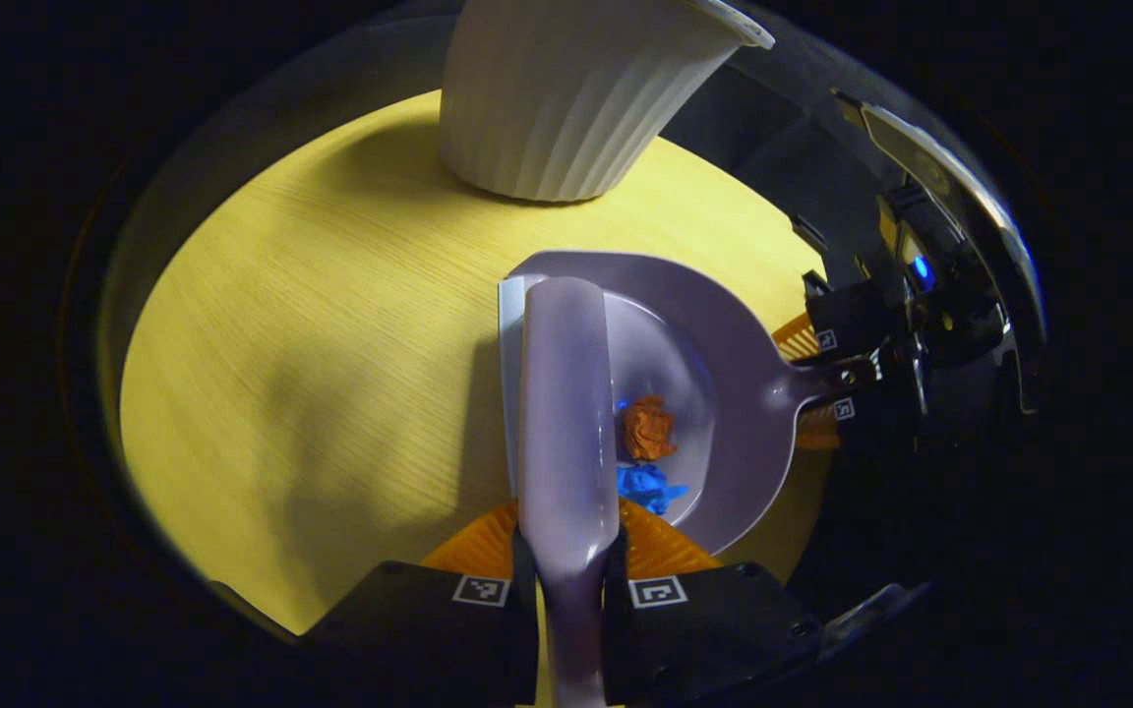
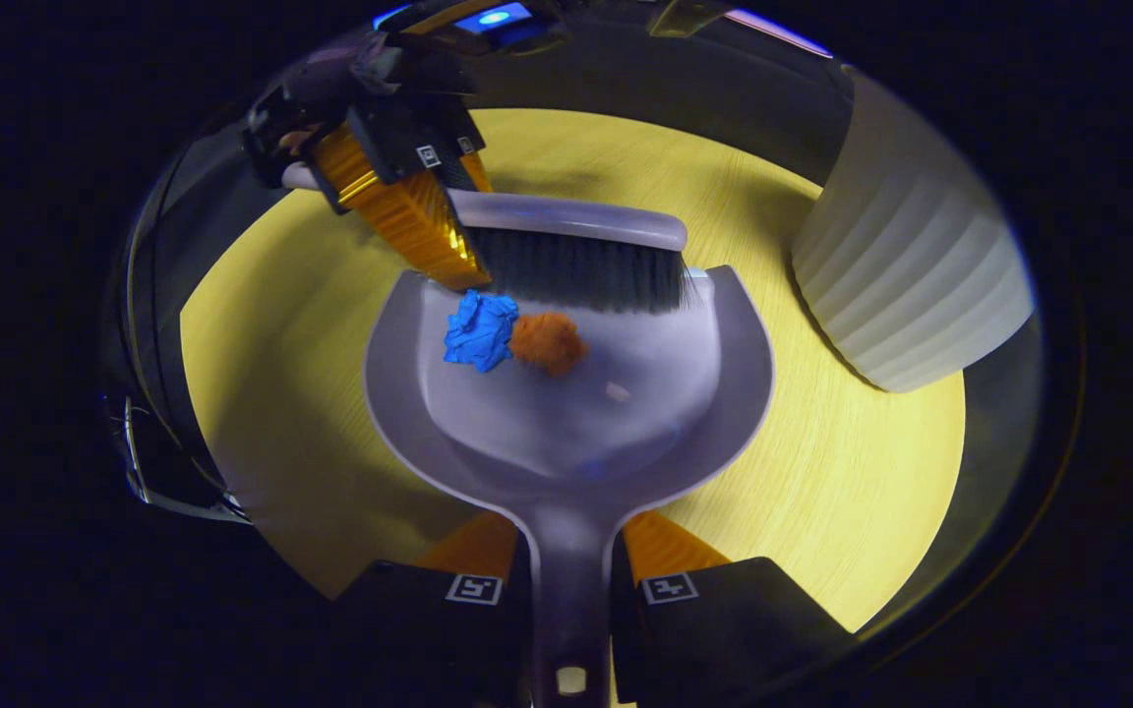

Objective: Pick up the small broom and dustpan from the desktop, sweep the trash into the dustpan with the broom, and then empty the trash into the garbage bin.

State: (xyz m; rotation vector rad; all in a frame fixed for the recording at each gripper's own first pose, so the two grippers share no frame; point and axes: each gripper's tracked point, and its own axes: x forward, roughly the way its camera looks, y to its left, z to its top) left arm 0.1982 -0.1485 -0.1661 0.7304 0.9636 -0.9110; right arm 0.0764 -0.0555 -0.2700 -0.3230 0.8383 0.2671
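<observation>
- Broom [image 2: 566,231] lies across the open mouth of the dustpan [image 2: 566,413] in the right gripper view, its dark bristles pointing down at the pan's front edge.
- Seen from the left gripper view, the broom's pale handle [image 1: 566,413] runs straight up between the left gripper [image 1: 566,590] fingers, which are clamped on it from both sides.
- The right gripper [image 2: 571,588] has both its fingers pressed on the dustpan's handle, which runs down between them.
- The dustpan sits on the yellow wooden desktop [image 2: 271,393], and two crumpled scraps lie inside its tray: a blue paper ball [image 2: 480,330] and an orange paper ball [image 2: 548,341], touching each other just beside the bristles.
- A small pale speck [image 2: 618,392] rests on the pan floor near them.
- The white ribbed garbage bin [image 1: 566,98] stands upright on the desktop near the dustpan, apart from it.
</observation>
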